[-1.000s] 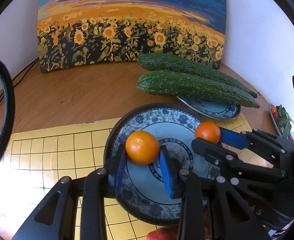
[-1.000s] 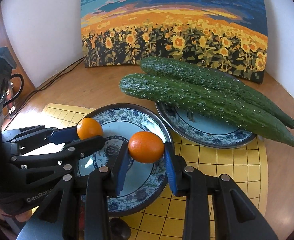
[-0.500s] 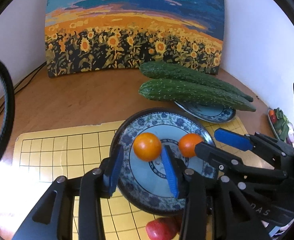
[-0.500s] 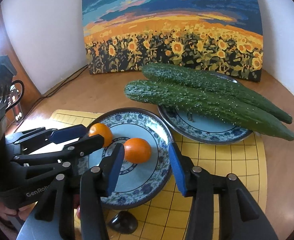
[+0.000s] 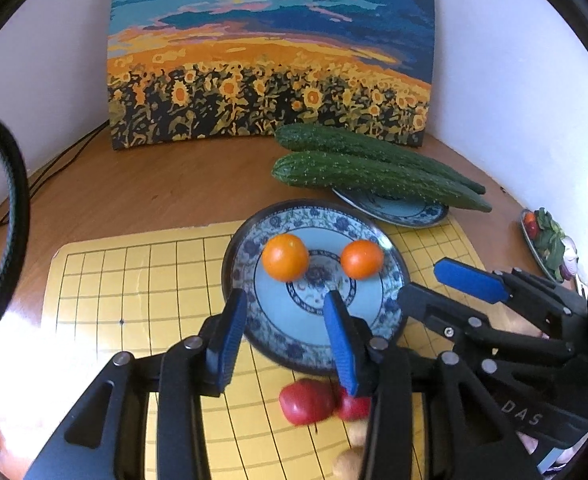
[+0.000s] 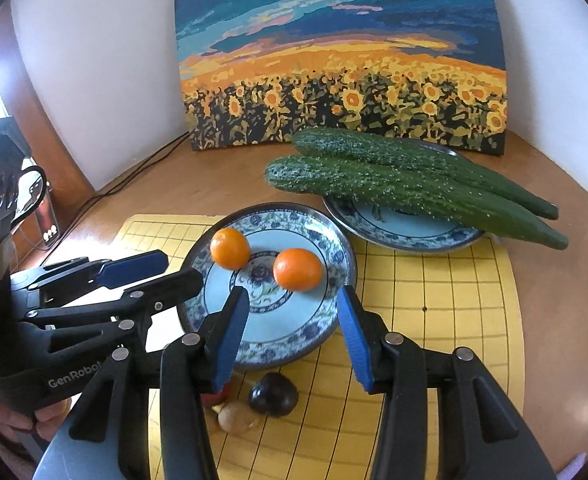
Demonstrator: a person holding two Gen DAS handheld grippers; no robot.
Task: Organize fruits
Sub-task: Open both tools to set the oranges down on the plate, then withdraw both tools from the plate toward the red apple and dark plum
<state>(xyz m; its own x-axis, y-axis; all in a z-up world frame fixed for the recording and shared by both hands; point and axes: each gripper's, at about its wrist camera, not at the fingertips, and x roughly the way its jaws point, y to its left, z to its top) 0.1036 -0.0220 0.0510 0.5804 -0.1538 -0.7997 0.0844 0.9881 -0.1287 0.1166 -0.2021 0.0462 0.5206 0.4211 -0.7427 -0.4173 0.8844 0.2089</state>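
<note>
Two oranges lie side by side on the blue-patterned plate (image 5: pixel 234 280): the left orange (image 5: pixel 285 257) (image 6: pixel 230 248) and the right orange (image 5: pixel 361 259) (image 6: pixel 297 269). My left gripper (image 5: pixel 286 340) hovers over the plate's near rim, open, its blue pads clear of the left orange. My right gripper (image 6: pixel 292 336) is likewise open just short of the right orange, with nothing between its pads. Each gripper shows in the other's view, the right gripper (image 5: pixel 421 280) at the right and the left gripper (image 6: pixel 182 268) at the left. The plate (image 6: pixel 345 264) sits on a yellow grid mat (image 6: pixel 433 300).
Two long cucumbers (image 6: pixel 413 184) rest across a second patterned plate (image 6: pixel 405 236) behind. Near the mat's front edge lie red fruits (image 5: pixel 305 400), a dark fruit (image 6: pixel 273 394) and a brown fruit (image 6: pixel 236 418). A sunflower painting (image 6: pixel 341 60) leans on the wall. A small dish of vegetables (image 5: pixel 545 240) stands far right.
Both grippers let go of their oranges, opened, and drew back and up from the plate. The two oranges now rest on the plate, farther from the pads.
</note>
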